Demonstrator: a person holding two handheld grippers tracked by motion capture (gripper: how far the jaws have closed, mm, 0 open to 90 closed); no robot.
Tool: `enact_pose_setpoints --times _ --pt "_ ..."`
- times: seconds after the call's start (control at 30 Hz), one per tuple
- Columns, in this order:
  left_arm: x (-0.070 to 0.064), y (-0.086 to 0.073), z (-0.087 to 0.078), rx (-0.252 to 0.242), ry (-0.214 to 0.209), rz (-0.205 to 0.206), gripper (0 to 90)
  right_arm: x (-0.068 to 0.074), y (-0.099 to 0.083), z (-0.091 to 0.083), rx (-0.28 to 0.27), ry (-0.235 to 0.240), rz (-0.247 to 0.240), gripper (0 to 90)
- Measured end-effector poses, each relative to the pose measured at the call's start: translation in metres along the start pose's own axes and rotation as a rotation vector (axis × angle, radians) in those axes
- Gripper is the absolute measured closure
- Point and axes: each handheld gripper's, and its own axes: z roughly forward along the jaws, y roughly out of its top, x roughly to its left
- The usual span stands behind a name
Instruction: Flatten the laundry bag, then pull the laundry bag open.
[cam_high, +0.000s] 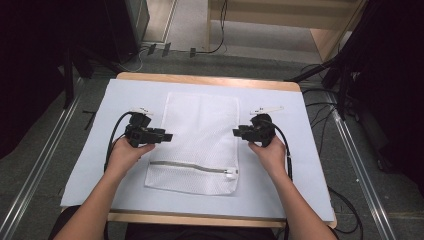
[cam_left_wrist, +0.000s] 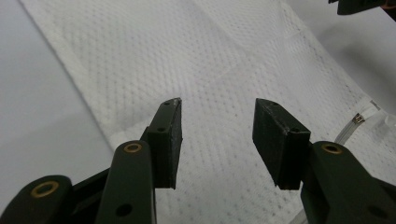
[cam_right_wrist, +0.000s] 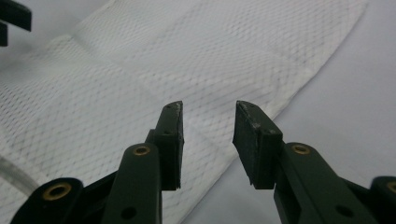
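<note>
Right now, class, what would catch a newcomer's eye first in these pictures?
A white mesh laundry bag lies flat in the middle of the pale table cover, its zipper along the near end. The left gripper and right gripper flank its side edges, both with jaws open.

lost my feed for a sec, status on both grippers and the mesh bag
Left gripper open at bag's left edge. Right gripper open at right edge. White mesh bag flat on the table, zipper shut, ungripped. Nothing in the way.
</note>
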Motion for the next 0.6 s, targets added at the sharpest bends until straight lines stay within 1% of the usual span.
enact_pose_setpoints --times 0.2,0.3,0.37,0.47,0.5,0.6 --pt "-0.009 0.008 0.008 0.012 -0.022 0.043 53.1 0.012 -0.016 -0.006 0.009 0.015 -0.023 64.6" --pt "-0.015 0.011 0.013 0.017 -0.032 0.057 52.7 0.017 -0.023 -0.01 0.007 0.031 -0.019 63.6" --pt "-0.019 0.013 0.017 0.027 -0.041 0.071 52.8 0.02 -0.029 -0.013 0.006 0.039 -0.028 63.7" --pt "-0.028 0.014 0.023 0.04 -0.058 0.099 55.5 0.025 -0.037 -0.017 -0.003 0.05 -0.044 66.3" --pt "-0.031 0.015 0.025 0.04 -0.057 0.11 56.2 0.027 -0.039 -0.019 -0.005 0.056 -0.043 67.3" --pt "-0.043 0.016 0.03 0.037 -0.088 0.124 56.9 0.032 -0.044 -0.022 0.009 0.061 -0.036 72.5"
